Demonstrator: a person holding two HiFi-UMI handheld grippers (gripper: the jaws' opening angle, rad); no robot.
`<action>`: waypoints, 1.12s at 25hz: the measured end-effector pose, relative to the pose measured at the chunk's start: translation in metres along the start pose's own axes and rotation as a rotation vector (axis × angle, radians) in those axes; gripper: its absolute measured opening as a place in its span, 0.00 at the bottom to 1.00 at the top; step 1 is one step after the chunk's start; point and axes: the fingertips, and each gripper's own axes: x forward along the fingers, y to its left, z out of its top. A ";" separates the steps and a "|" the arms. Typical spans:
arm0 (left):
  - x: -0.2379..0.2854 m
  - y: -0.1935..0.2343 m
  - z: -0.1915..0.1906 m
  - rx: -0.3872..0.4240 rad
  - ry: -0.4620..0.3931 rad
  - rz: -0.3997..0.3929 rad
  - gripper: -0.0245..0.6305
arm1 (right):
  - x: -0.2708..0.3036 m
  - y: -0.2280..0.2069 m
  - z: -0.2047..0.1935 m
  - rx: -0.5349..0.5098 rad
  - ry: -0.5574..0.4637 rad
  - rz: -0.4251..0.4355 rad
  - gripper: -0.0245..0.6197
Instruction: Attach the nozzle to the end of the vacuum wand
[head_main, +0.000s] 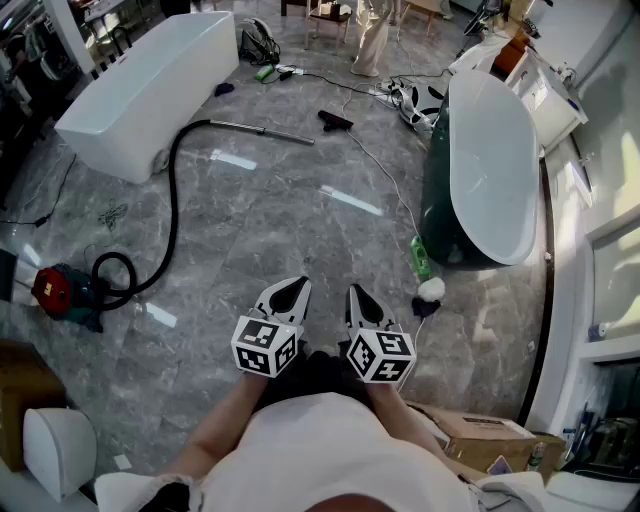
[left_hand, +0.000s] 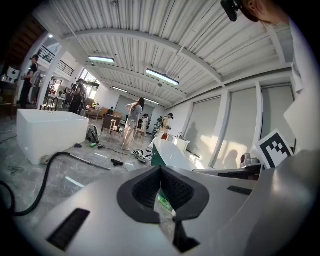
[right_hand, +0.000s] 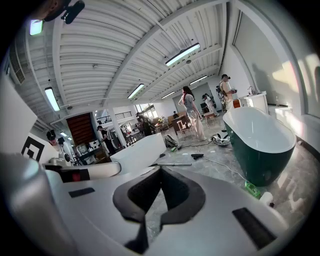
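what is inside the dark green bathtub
From the head view the dark green bathtub shows only its own bare white inside, with nothing lying in it. In the right gripper view its near rim covers the bottom.

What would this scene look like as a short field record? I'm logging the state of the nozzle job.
nozzle: black, lying on the floor, apart from the wand's end
wand: metal tube on the floor, joined to the black hose
vacuum canister: red, at the left of the head view
left gripper: shut, empty
right gripper: shut, empty
task state: nozzle not yet attached
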 end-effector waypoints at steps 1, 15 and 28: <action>-0.001 0.001 -0.001 -0.002 0.001 0.004 0.05 | 0.000 0.001 0.000 -0.001 0.000 0.002 0.06; -0.005 0.006 0.002 -0.001 0.003 0.001 0.05 | -0.001 0.006 0.001 -0.001 -0.009 -0.010 0.06; -0.008 0.017 -0.001 0.002 0.010 -0.006 0.05 | 0.003 0.005 -0.004 0.043 -0.028 -0.044 0.06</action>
